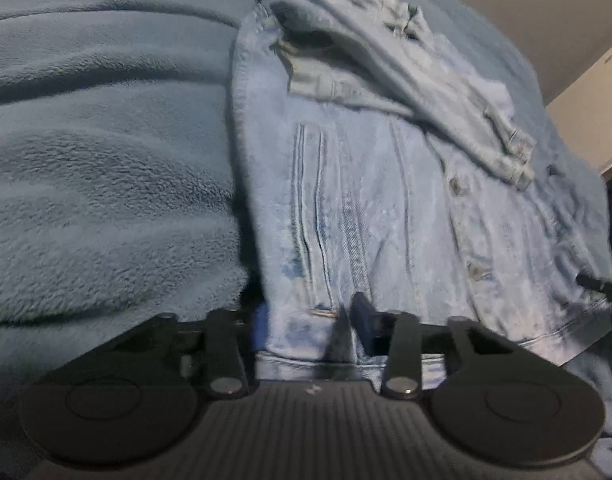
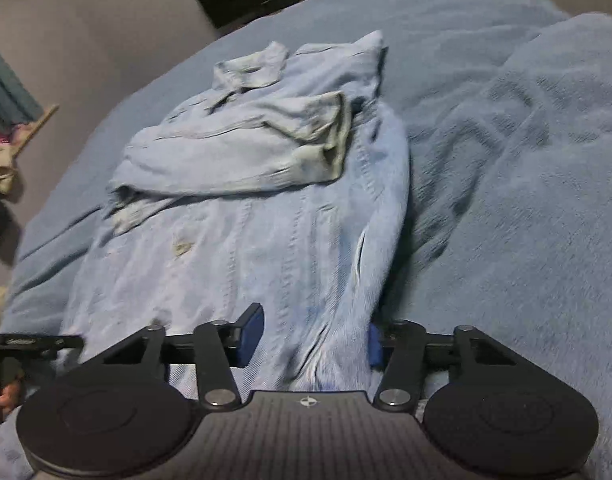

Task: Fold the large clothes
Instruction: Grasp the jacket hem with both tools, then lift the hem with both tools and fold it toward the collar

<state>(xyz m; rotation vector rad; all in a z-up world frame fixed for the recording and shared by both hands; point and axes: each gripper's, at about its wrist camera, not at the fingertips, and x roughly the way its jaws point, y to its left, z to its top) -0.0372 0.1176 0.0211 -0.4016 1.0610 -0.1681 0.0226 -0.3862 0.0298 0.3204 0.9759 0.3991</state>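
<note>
The jacket (image 1: 378,200) lies flat on the blanket (image 1: 106,160), sleeves (image 2: 242,148) folded over its top half. Both grippers are at the bottom hem. The left gripper (image 1: 306,320) has its fingers close together with a bunch of hem between them. The right gripper (image 2: 312,336) has its fingers a bit wider, with the other hem corner between them (the pictures are too blurry to tell if either grip is tight). What could go wrong: a loose pinch could let the heavy cloth slip out, or the fingers could grab the blanket too and drag it along. The sleeves could slide off. There are no boxes or baskets here.
</note>
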